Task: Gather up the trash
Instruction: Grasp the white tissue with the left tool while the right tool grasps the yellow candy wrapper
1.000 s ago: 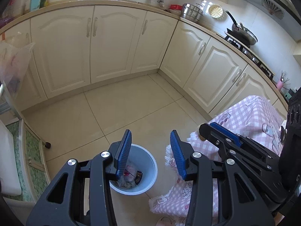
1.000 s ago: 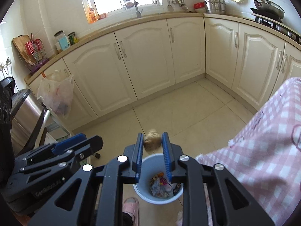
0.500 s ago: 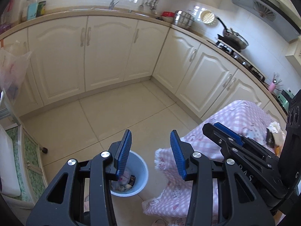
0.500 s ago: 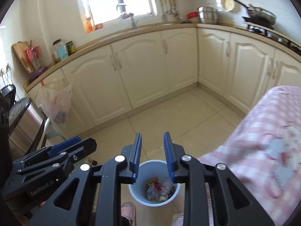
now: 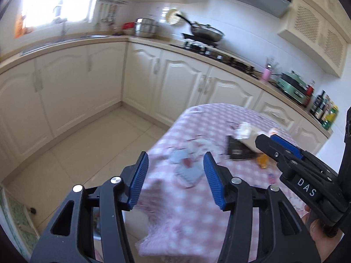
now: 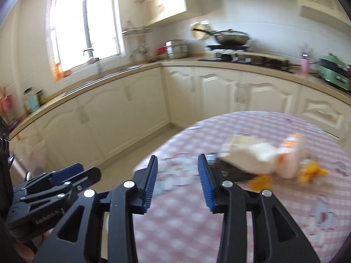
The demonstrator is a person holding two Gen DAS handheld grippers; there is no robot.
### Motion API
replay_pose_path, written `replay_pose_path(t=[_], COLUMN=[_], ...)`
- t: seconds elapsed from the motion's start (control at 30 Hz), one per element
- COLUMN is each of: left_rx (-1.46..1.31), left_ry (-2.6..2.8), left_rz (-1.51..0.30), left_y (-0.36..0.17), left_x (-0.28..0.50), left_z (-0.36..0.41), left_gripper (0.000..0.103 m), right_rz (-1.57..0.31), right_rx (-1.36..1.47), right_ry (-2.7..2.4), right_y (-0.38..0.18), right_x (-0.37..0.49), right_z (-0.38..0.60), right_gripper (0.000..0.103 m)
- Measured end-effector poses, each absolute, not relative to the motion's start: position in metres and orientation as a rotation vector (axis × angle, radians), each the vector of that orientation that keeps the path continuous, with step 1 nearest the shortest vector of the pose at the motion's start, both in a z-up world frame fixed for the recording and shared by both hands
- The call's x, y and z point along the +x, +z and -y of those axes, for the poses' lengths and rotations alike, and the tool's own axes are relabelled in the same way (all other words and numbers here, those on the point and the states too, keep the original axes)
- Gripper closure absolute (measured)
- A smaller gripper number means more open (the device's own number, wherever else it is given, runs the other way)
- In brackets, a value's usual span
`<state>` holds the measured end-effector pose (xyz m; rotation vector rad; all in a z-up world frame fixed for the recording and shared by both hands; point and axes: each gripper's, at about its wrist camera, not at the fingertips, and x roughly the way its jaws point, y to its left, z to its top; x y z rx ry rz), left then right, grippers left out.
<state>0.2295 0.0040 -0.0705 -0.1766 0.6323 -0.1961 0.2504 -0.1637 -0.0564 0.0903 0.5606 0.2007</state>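
Note:
Both views are motion-blurred. A round table with a pink checked cloth (image 5: 188,214) (image 6: 252,219) carries trash: a crumpled white paper bag (image 6: 252,153) (image 5: 243,131), a dark flat wrapper (image 5: 238,151) (image 6: 230,171), orange peel pieces (image 6: 311,172) (image 5: 262,161) and a white-orange packet (image 6: 292,153). My left gripper (image 5: 175,177) is open and empty above the table's near edge. My right gripper (image 6: 177,182) is open and empty, just left of the dark wrapper; it also shows in the left wrist view (image 5: 285,151).
Cream kitchen cabinets (image 5: 65,92) line the walls, with a stove and pan (image 5: 206,32) and a green appliance (image 6: 333,72) on the counter. Beige tiled floor (image 5: 76,153) lies left of the table. A small part of the bin (image 5: 96,221) shows behind my left gripper.
Both grippers have swung up and right from the blue bin on the floor to the table with trash. The right gripper's jaws have opened wider. The brown scrap between them a second ago is gone.

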Motion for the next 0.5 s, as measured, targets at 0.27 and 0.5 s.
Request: replay_pose_path(t=[0.27,0.5], left_rx=[-0.094,-0.062], left_ry=[-0.325,-0.354], left_rz=[-0.633,-0.672], left_y=[-0.062,-0.075], left_x=[0.258,0.290], left_z=[0.086,0.124], left_gripper=[0.042,0.042], right_rz=[-0.553,-0.600], right_rx=[0.176,0.222], right_ry=[-0.008,-0.075], right_y=[-0.061,-0.082], right_x=[0.240,0.252], right_z=[0.285,0.328], right_gripper=[0.056,0.052])
